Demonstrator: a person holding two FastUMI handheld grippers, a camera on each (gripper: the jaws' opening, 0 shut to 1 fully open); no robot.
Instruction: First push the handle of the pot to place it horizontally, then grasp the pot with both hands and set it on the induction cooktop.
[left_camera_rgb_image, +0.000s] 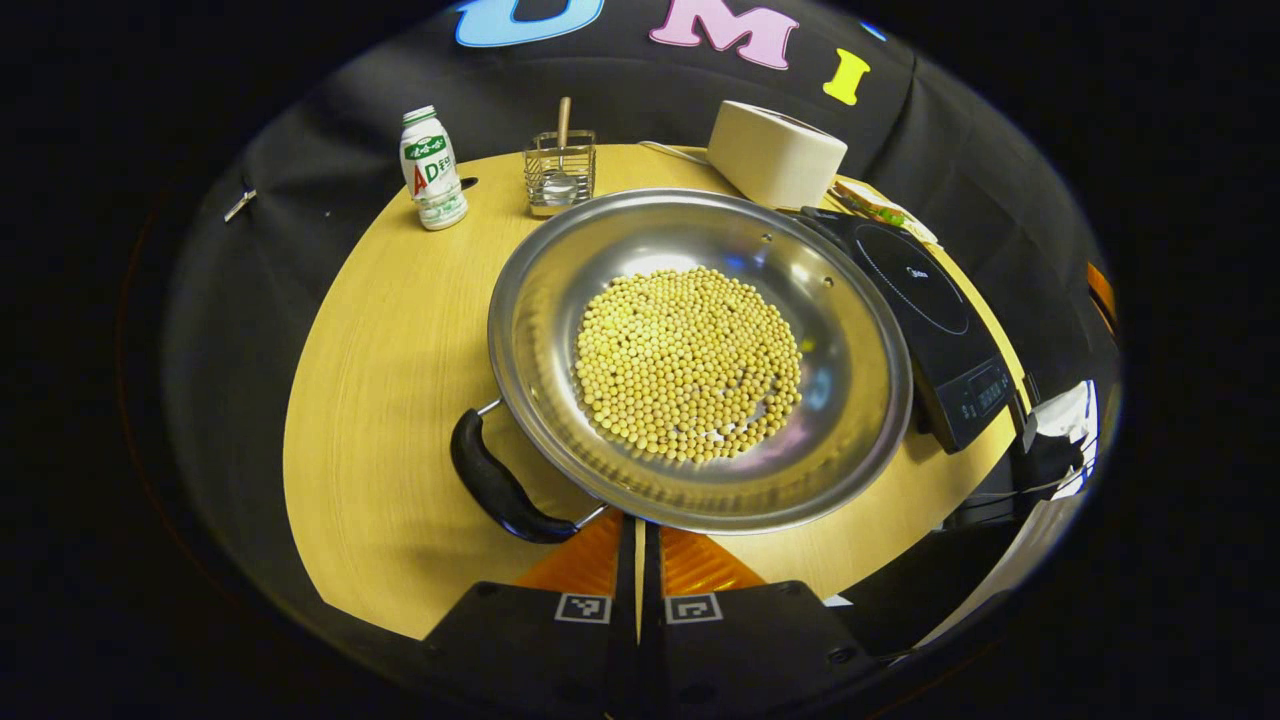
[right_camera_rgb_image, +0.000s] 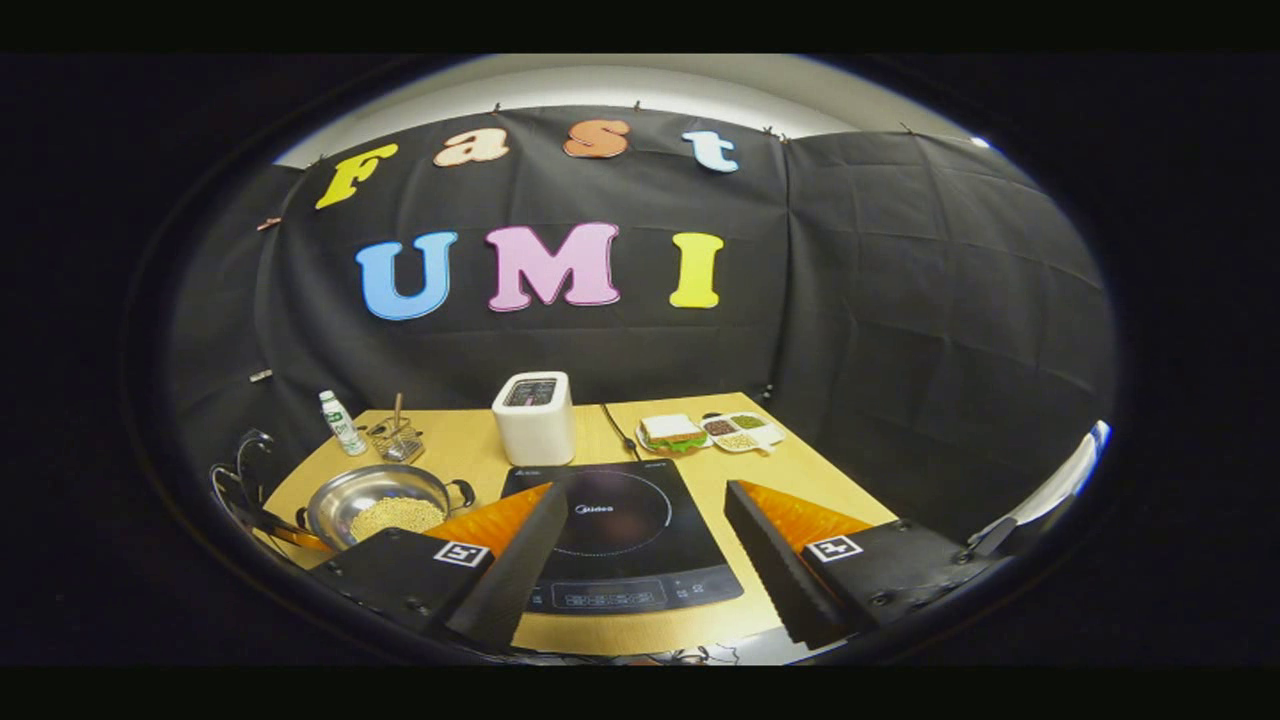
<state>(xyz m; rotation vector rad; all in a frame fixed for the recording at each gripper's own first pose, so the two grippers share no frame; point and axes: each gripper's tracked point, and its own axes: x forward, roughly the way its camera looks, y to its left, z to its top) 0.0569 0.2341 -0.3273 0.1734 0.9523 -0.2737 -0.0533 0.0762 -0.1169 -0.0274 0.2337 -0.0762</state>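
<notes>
A steel pot (left_camera_rgb_image: 560, 290) holding soybeans (left_camera_rgb_image: 690, 360) sits on the wooden table. Its black handle (left_camera_rgb_image: 495, 480) points to the near left. My left gripper (left_camera_rgb_image: 638, 528) is shut, with its tips at the pot's near rim just right of that handle and nothing between the fingers. The black induction cooktop (left_camera_rgb_image: 935, 320) lies right of the pot. In the right gripper view, my right gripper (right_camera_rgb_image: 645, 525) is open above the cooktop (right_camera_rgb_image: 620, 520), and the pot (right_camera_rgb_image: 345, 495) with its soybeans (right_camera_rgb_image: 395, 515) is off to the left.
A white toaster (right_camera_rgb_image: 535, 418) stands behind the cooktop. To its right are a sandwich plate (right_camera_rgb_image: 672, 432) and a compartment tray (right_camera_rgb_image: 740, 432). A small bottle (left_camera_rgb_image: 432, 168) and a wire holder (left_camera_rgb_image: 560, 172) stand behind the pot. The table edge (left_camera_rgb_image: 350, 600) is close in front.
</notes>
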